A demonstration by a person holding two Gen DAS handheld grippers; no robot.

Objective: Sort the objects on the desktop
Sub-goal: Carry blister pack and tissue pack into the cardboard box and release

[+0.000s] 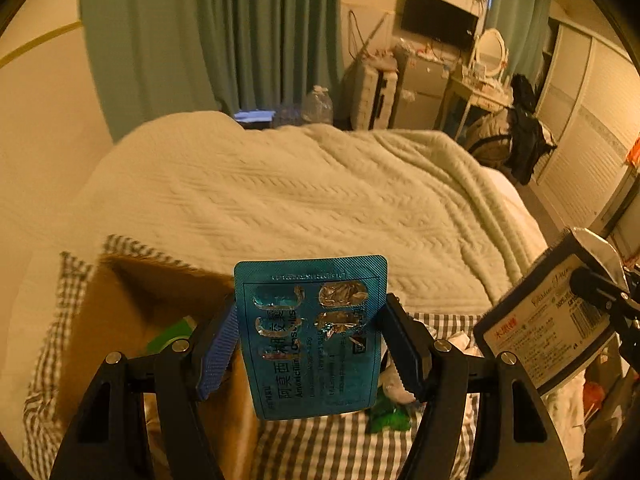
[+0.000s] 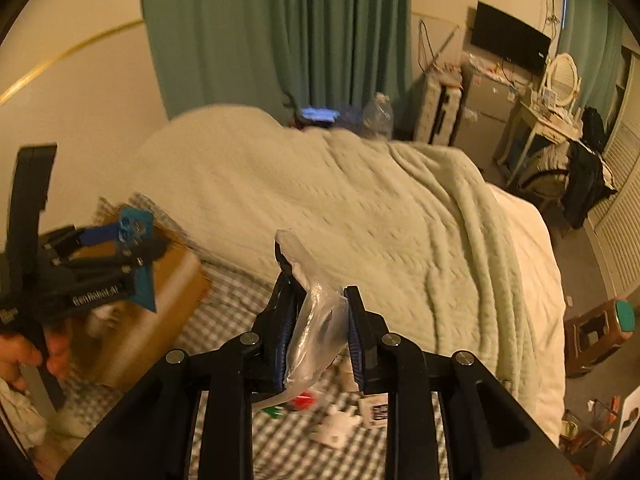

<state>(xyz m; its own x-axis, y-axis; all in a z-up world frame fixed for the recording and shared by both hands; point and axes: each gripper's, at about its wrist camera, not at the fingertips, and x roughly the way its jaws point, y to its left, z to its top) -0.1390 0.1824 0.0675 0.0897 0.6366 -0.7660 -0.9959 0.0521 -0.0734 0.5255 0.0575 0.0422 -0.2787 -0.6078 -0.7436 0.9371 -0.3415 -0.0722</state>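
Teal blister pack (image 1: pixel 316 336) clamped in left gripper (image 1: pixel 310 344), right gripper (image 2: pixel 320 332) pinching clear wrapper (image 2: pixel 316 332), contents unreadable

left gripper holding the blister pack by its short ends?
No. In the left wrist view the left gripper clamps the teal blister pack across its long side edges, with the short ends pointing up and down.

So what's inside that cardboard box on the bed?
Inside the cardboard box only something green shows in the left wrist view. The blister pack in the left gripper hides the rest.
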